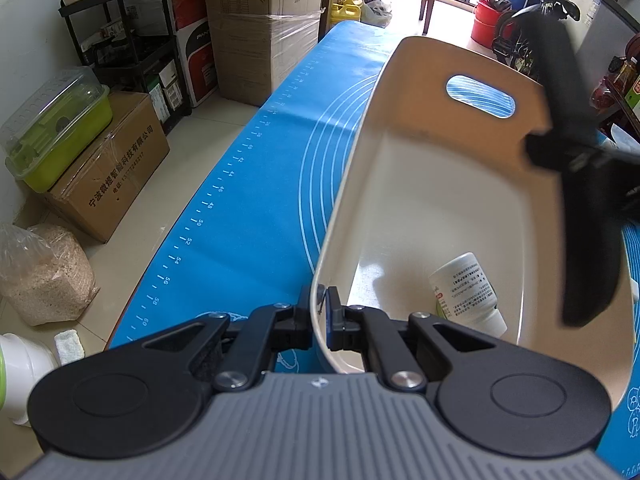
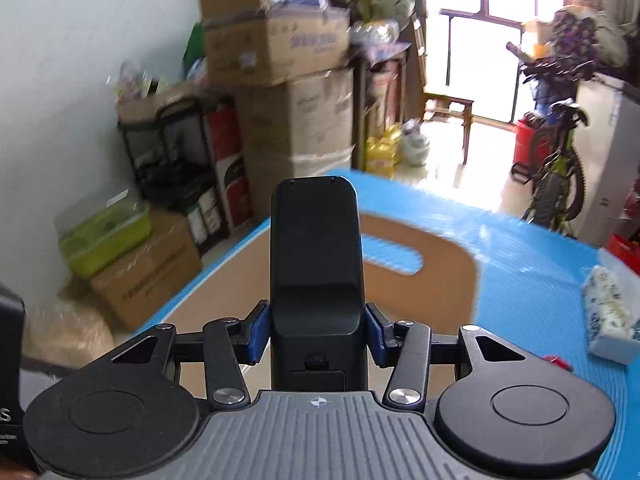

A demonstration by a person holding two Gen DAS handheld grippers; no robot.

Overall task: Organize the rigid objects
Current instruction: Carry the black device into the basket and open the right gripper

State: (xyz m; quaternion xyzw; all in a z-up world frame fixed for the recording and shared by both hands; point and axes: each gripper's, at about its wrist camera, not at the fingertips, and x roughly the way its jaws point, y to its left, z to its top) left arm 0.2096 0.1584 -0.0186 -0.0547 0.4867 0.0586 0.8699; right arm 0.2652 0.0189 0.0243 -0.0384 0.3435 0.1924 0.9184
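A cream plastic bin (image 1: pixel 432 184) with a handle slot stands on the blue mat (image 1: pixel 256 200). My left gripper (image 1: pixel 319 320) is shut on the bin's near left rim. A white bottle (image 1: pixel 466 290) lies inside the bin on its floor. My right gripper (image 2: pixel 318 332) is shut on a long black device (image 2: pixel 316 256) and holds it upright. In the left wrist view the same black device (image 1: pixel 576 184) hangs over the bin's right side. In the right wrist view the bin (image 2: pixel 432 276) shows tan behind the device.
A patterned tissue pack (image 2: pixel 610 316) and a small red thing (image 2: pixel 558 362) lie on the mat at the right. Cardboard boxes (image 1: pixel 112 164), a green lidded container (image 1: pixel 60 132), a black shelf rack (image 1: pixel 132 40) and a bicycle (image 2: pixel 556 172) stand around the table.
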